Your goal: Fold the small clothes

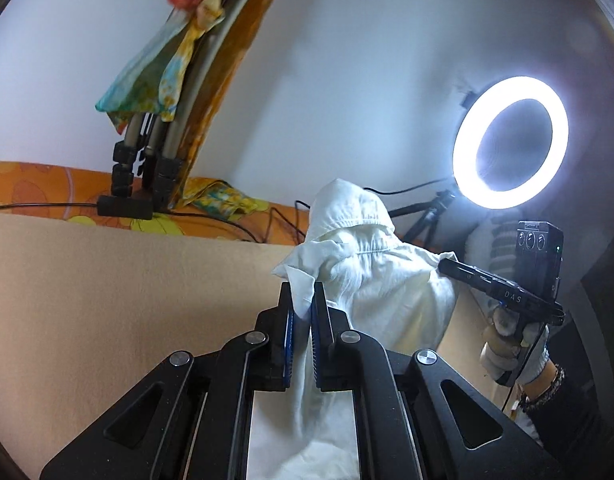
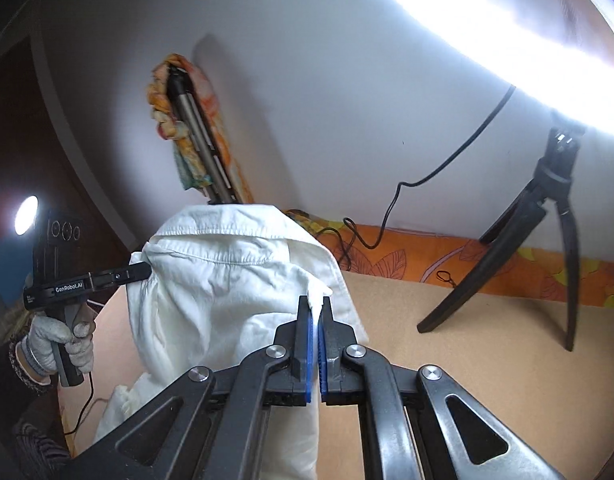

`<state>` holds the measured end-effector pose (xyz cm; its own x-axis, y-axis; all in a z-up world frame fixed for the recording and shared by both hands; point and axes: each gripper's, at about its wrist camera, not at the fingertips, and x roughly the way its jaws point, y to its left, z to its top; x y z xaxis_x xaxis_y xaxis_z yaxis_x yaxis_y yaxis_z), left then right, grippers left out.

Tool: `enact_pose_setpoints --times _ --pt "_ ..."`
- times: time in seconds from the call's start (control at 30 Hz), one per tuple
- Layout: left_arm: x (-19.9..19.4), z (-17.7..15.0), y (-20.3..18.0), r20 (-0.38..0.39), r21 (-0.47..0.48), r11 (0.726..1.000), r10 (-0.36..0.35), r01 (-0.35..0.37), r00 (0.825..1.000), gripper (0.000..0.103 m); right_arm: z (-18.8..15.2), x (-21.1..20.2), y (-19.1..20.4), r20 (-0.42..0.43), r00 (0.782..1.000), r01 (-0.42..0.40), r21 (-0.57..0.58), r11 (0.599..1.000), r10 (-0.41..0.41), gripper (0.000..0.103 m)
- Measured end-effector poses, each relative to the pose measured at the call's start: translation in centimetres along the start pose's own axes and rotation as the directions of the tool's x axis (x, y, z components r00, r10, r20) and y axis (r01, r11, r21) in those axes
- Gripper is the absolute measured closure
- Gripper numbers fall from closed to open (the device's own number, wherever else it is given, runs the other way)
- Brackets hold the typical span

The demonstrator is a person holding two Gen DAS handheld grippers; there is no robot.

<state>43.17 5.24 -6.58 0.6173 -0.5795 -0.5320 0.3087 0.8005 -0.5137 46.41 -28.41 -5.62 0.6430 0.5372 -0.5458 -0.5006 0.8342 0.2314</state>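
The white garment (image 1: 371, 280) is seen lifted in the middle of both frames, above the beige table (image 1: 107, 300), and it hangs loose and crumpled. In the left wrist view, the left gripper (image 1: 301, 312) is clamped on one edge of the cloth at the lower centre. In the right wrist view, the right gripper (image 2: 316, 312) is closed on another edge, also at the lower centre. No fold is visible yet; it is judged that the garment must first be spread flat, so nearly all work is left.

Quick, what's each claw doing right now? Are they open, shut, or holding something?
Left claw: shut on a fold of the white shirt.
Right claw: shut on another edge of the white shirt.
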Motion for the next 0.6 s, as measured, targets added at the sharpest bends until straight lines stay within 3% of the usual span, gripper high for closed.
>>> enact_pose_setpoints --times 0.3,0.6 --pt "-7.2 -4.9 -4.7 0.023 0.093 0.995 0.017 -0.019 1.000 0.097 -5.6 -7.9 5.9 0.034 0.999 0.023 -0.044 0.999 -0.022 0.103" --pt "-10.2 -12.8 -5.6 -0.045 0.094 0.995 0.027 -0.023 0.999 0.097 -14.0 -11.8 9.8 0.067 0.997 0.042 0.000 0.999 -0.042 0.103"
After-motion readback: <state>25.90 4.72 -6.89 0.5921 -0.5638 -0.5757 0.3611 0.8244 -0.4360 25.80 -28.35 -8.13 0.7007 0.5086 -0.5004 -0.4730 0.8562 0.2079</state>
